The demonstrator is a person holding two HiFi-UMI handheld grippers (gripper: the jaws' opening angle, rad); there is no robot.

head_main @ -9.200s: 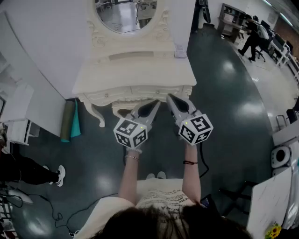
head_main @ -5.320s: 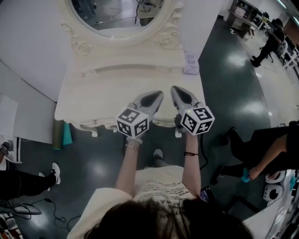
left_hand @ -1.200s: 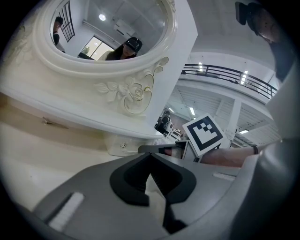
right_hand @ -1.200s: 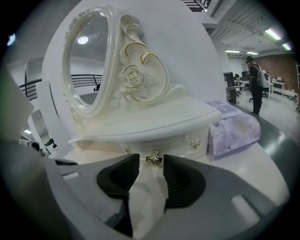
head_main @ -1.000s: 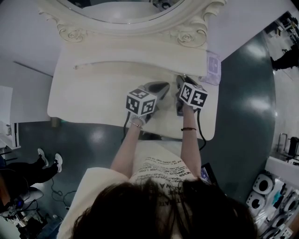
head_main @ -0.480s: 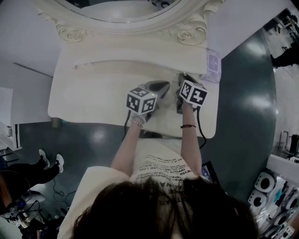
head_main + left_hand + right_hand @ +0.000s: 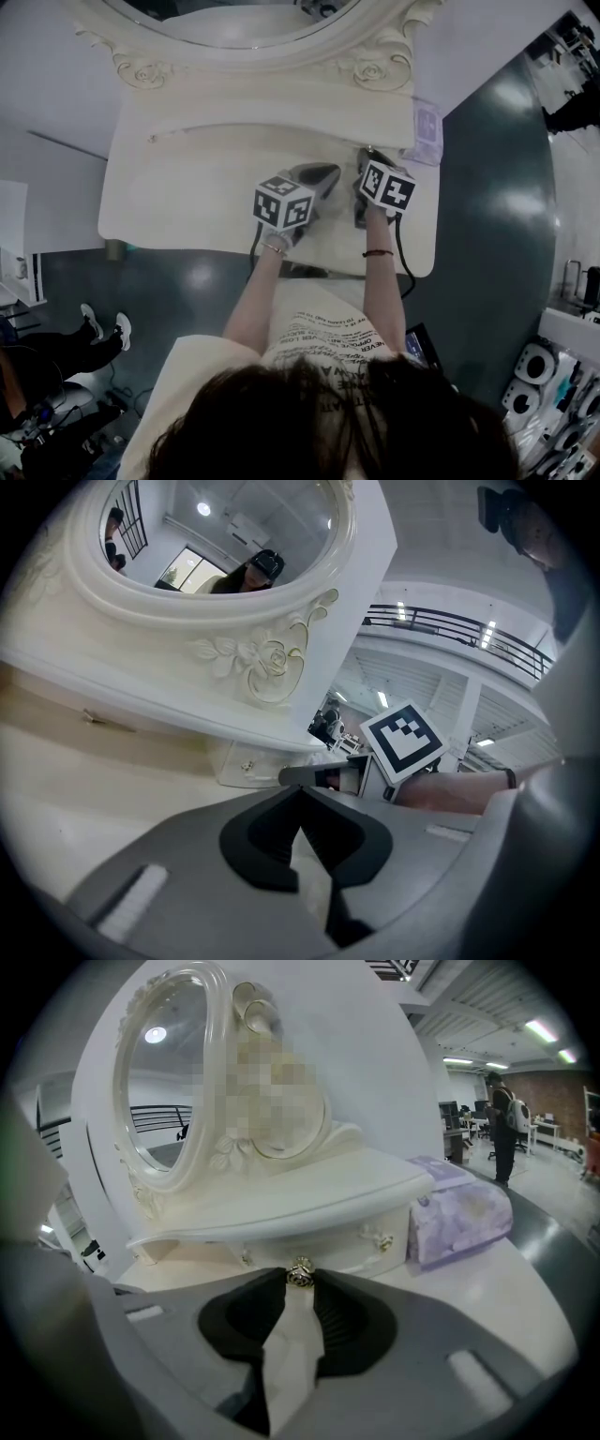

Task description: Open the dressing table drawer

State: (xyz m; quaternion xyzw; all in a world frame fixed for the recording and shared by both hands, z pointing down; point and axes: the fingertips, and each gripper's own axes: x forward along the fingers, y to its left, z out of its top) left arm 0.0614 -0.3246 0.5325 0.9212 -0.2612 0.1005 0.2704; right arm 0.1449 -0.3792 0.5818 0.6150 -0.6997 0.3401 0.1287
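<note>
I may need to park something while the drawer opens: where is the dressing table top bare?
The left half of the tabletop, from its left edge to the left gripper, is bare. The right end is crowded: the right gripper clamps the drawer knob, beside the purple box.

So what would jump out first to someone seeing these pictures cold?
The carved cream dressing table with its oval mirror fills the middle of every view. At the small drawer under the mirror shelf, the right gripper is shut on a little gold rose-shaped knob, while the left gripper hangs shut and empty over the tabletop. A lilac patterned box stands at the table's right end.
</note>
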